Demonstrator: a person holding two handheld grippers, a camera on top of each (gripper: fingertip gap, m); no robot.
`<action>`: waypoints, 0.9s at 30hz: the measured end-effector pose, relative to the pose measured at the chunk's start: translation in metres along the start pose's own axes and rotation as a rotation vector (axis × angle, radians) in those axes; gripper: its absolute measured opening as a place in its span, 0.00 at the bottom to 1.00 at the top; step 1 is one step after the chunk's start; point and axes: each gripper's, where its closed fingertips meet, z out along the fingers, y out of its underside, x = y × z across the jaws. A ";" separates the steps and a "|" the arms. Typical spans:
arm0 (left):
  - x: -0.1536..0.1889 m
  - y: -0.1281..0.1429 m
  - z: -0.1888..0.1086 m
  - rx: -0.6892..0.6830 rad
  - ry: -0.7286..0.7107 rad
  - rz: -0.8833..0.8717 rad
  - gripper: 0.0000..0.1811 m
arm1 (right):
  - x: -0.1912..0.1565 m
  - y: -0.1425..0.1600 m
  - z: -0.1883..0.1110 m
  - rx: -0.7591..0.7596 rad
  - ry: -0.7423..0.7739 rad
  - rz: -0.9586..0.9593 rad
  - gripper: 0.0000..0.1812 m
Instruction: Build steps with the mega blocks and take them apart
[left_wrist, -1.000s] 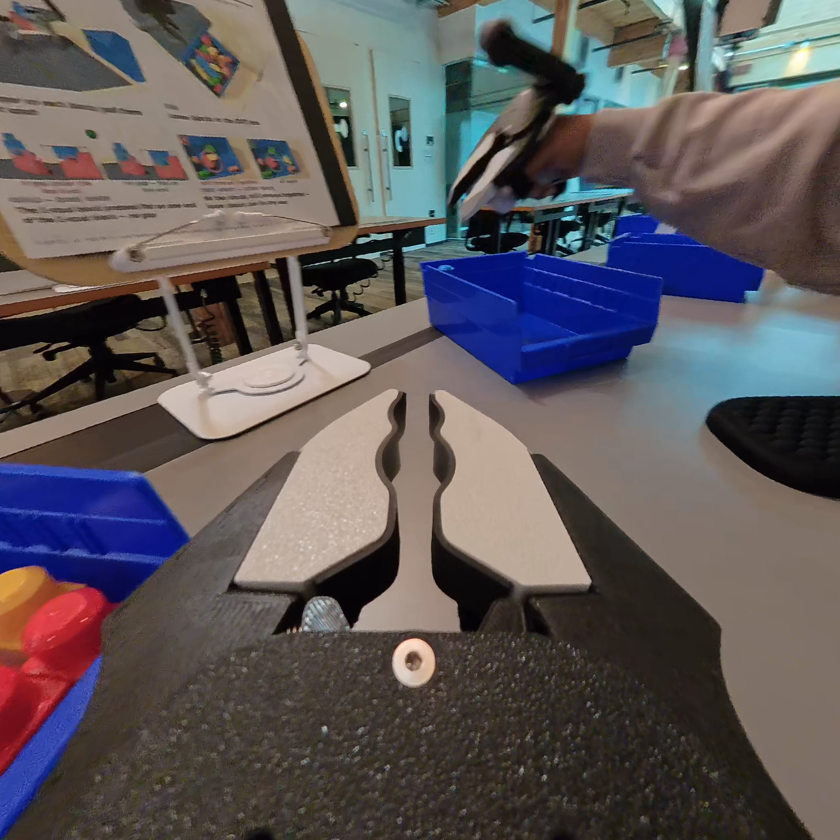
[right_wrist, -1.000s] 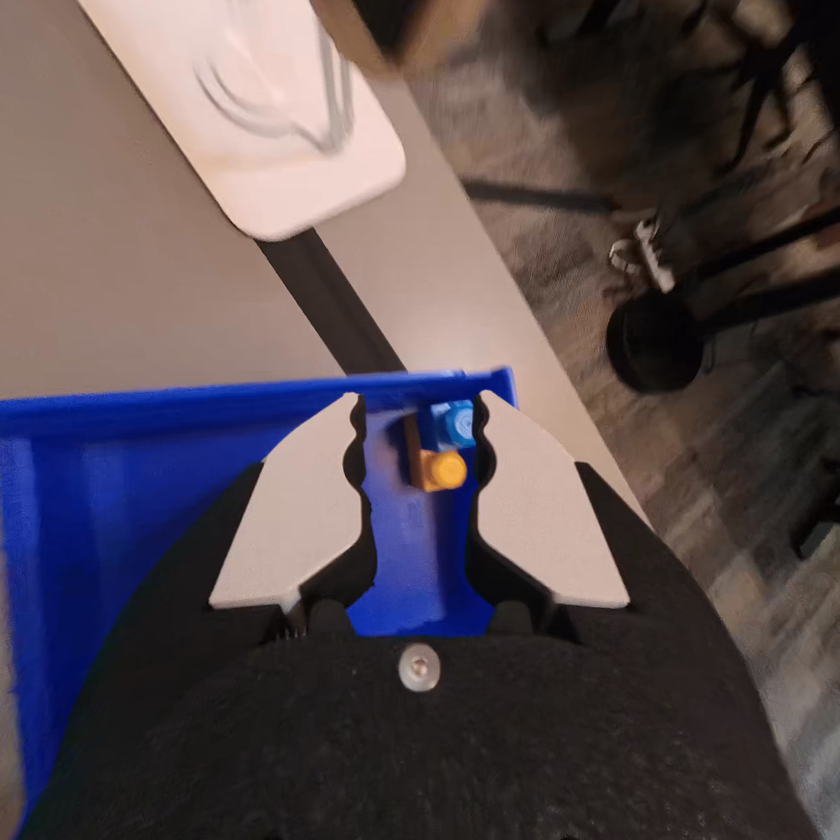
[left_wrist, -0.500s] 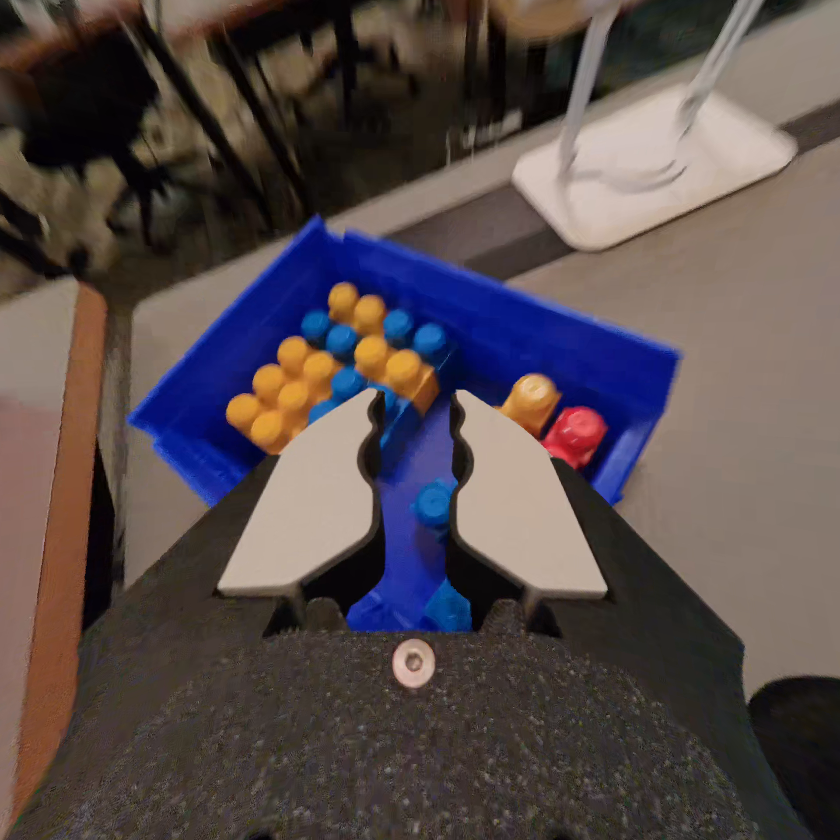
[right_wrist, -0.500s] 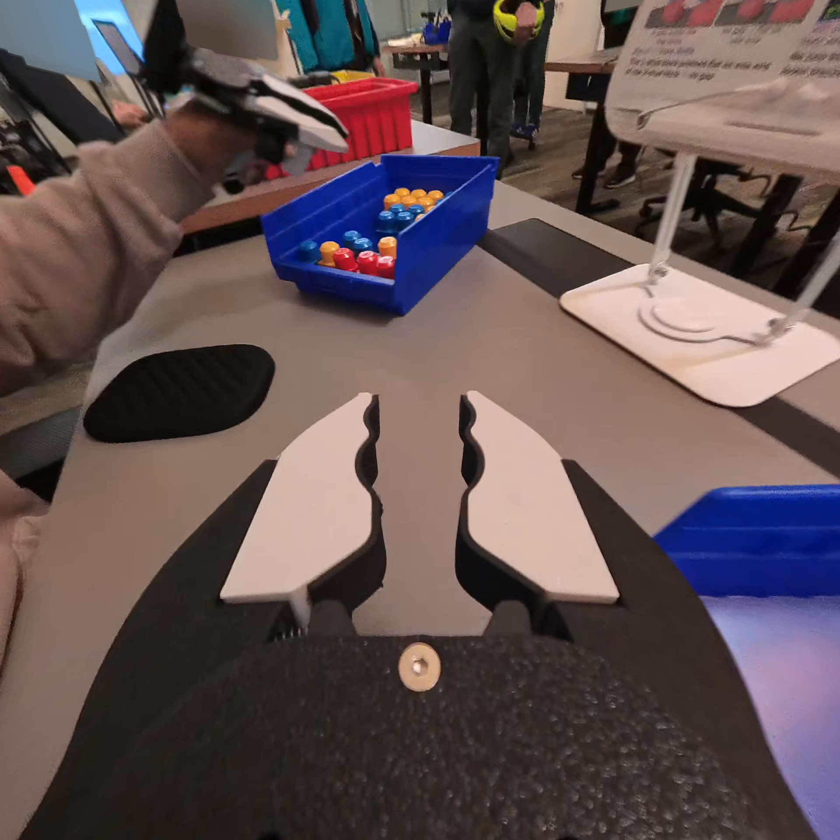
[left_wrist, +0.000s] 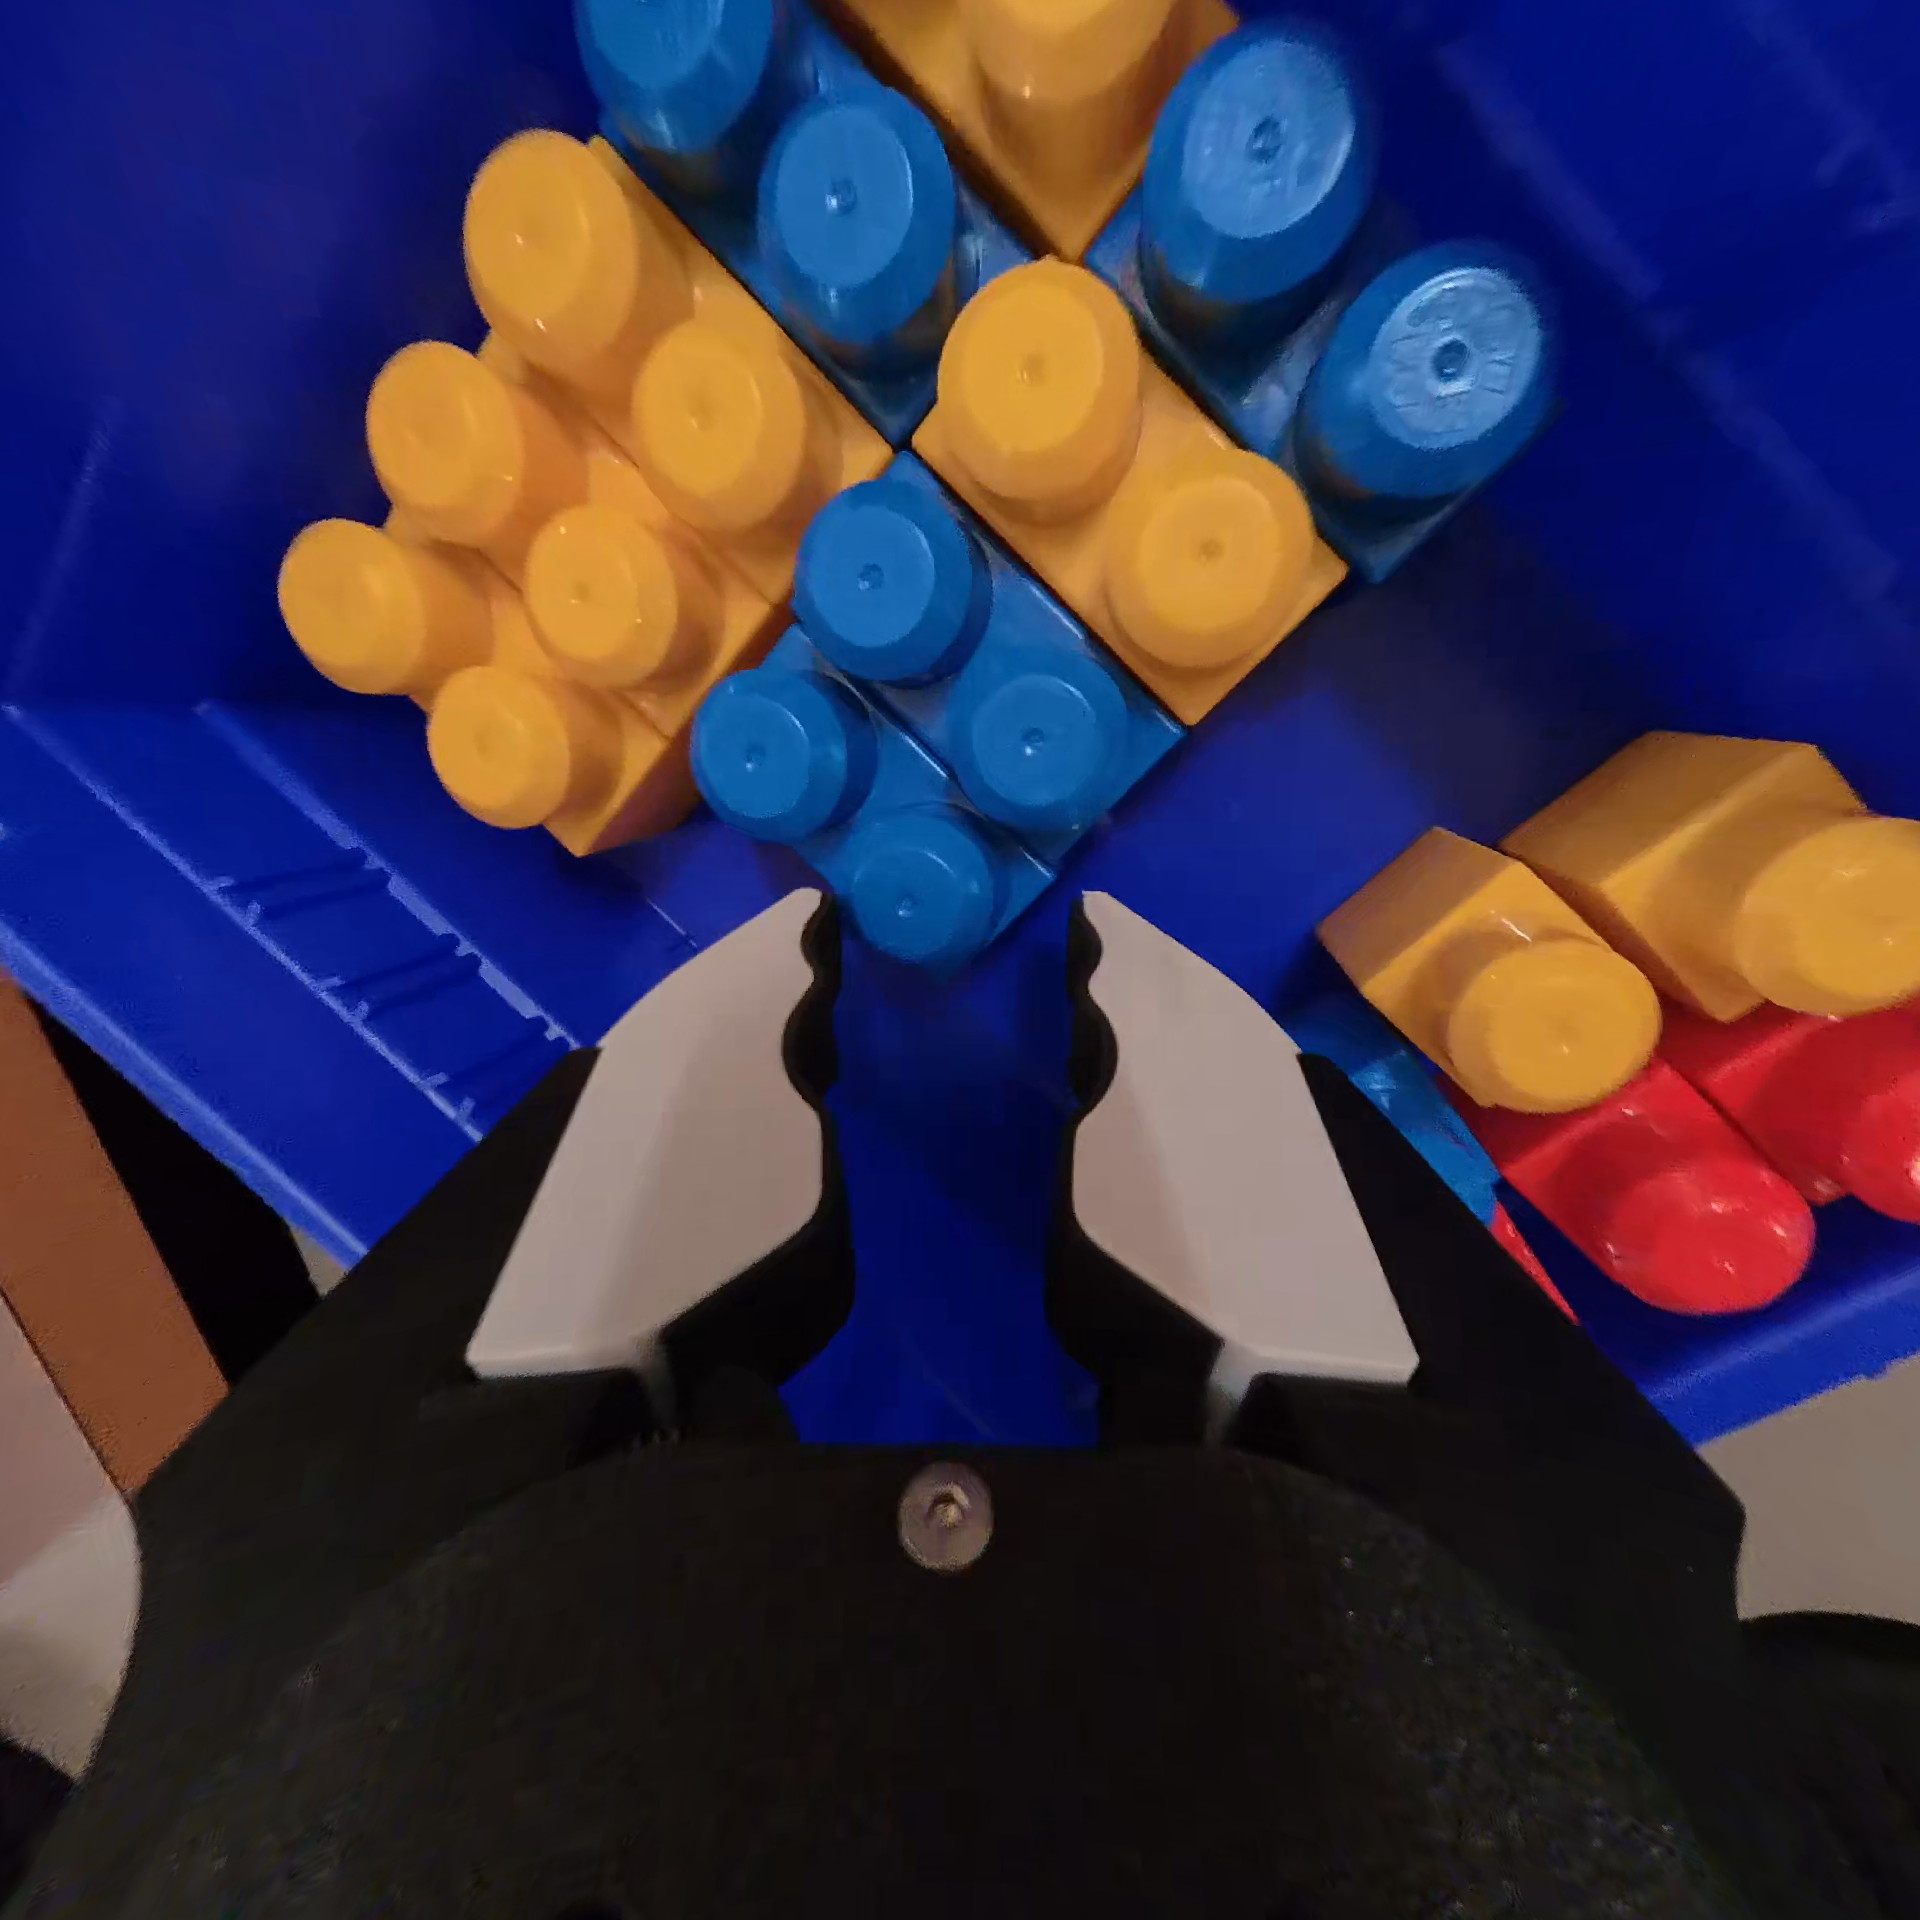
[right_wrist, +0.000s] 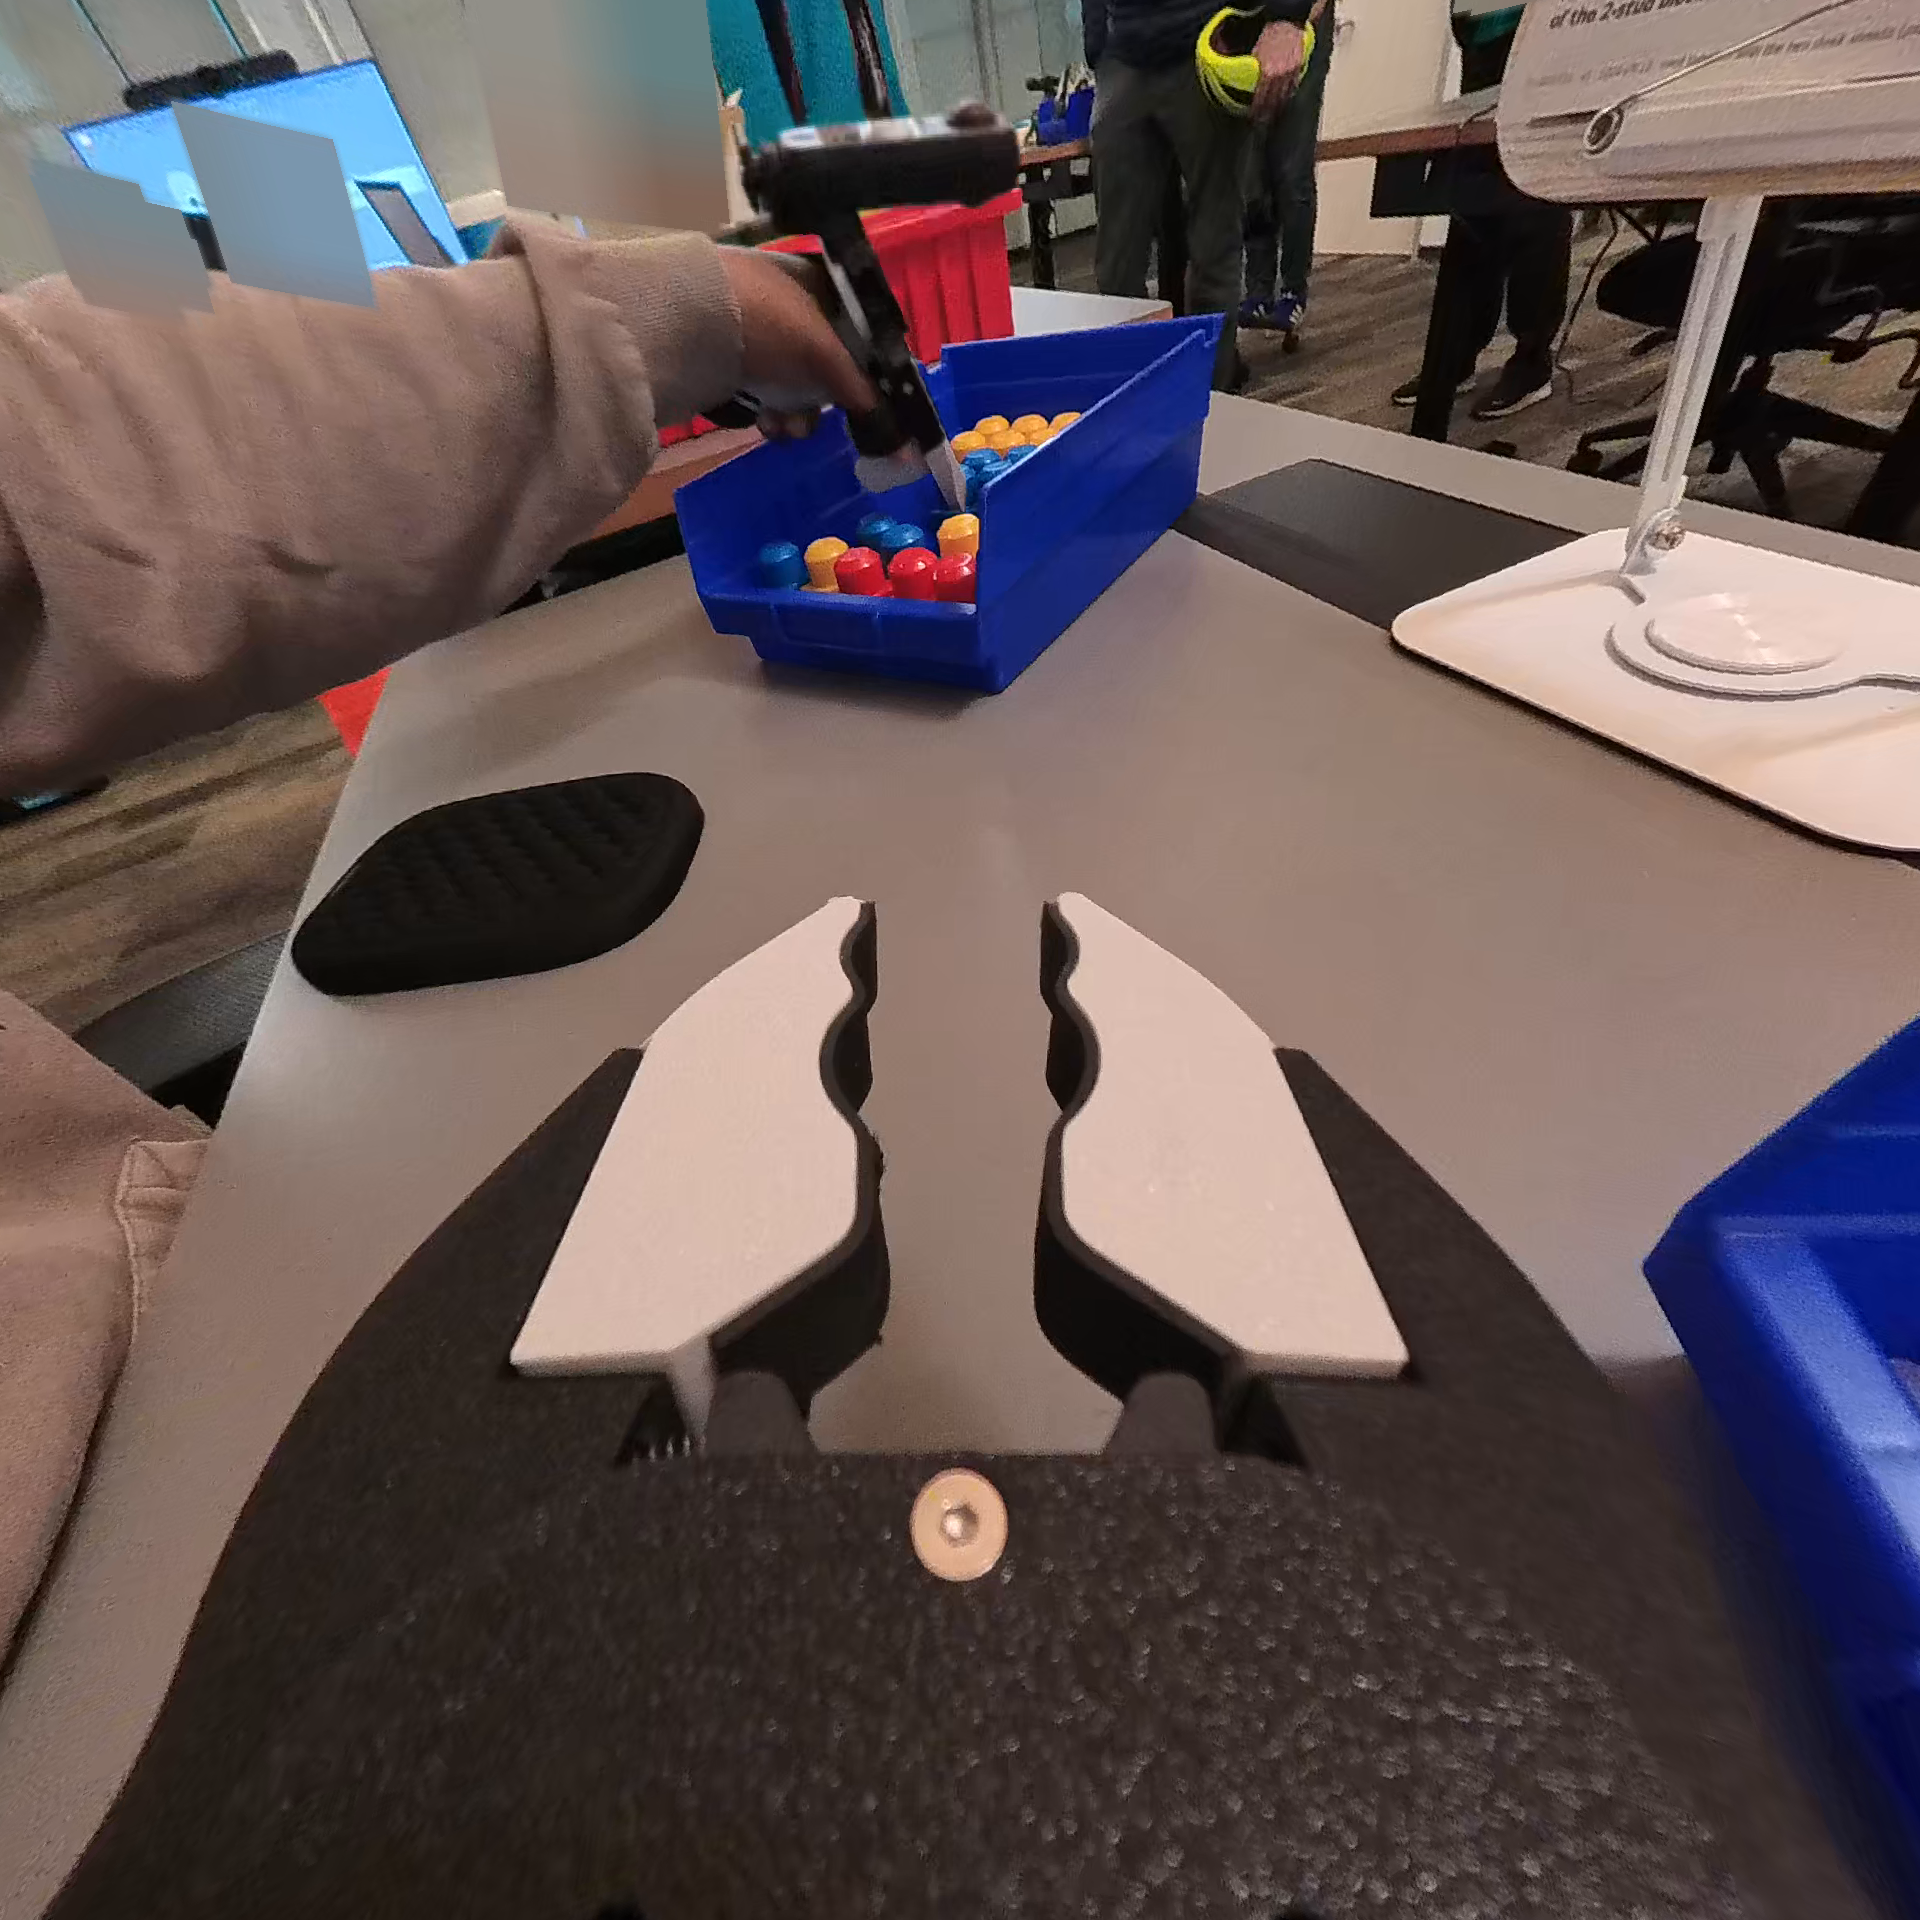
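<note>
My left gripper (left_wrist: 948, 914), fingers parted and empty, dips into the far blue bin (left_wrist: 312, 935), lined up on a blue block (left_wrist: 914, 727) among the yellow blocks (left_wrist: 540, 540). My right gripper (right_wrist: 956, 914), likewise parted and empty, waits over the bare counter (right_wrist: 1299, 831), I judge for assembly.

bin (right_wrist: 1091, 582): desk's (right_wrist: 1039, 769) far-left part, blocks (right_wrist: 894, 566) inside | pad (right_wrist: 488, 883): left edge, nearer than bin | stand base (right_wrist: 1704, 675): right edge | second bin (right_wrist: 1808, 1340): near-right corner
</note>
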 end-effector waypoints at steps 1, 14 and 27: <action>-0.001 0.000 0.003 -0.012 -0.010 -0.007 0.21 | -0.001 0.000 0.000 -0.002 -0.002 -0.003 0.16; -0.015 0.009 -0.068 0.199 -0.065 0.118 0.15 | -0.004 0.008 0.002 -0.031 -0.014 -0.030 0.16; 0.301 0.102 -0.203 0.670 0.615 1.013 0.15 | -0.056 -0.007 0.023 -0.156 -0.284 -0.288 0.35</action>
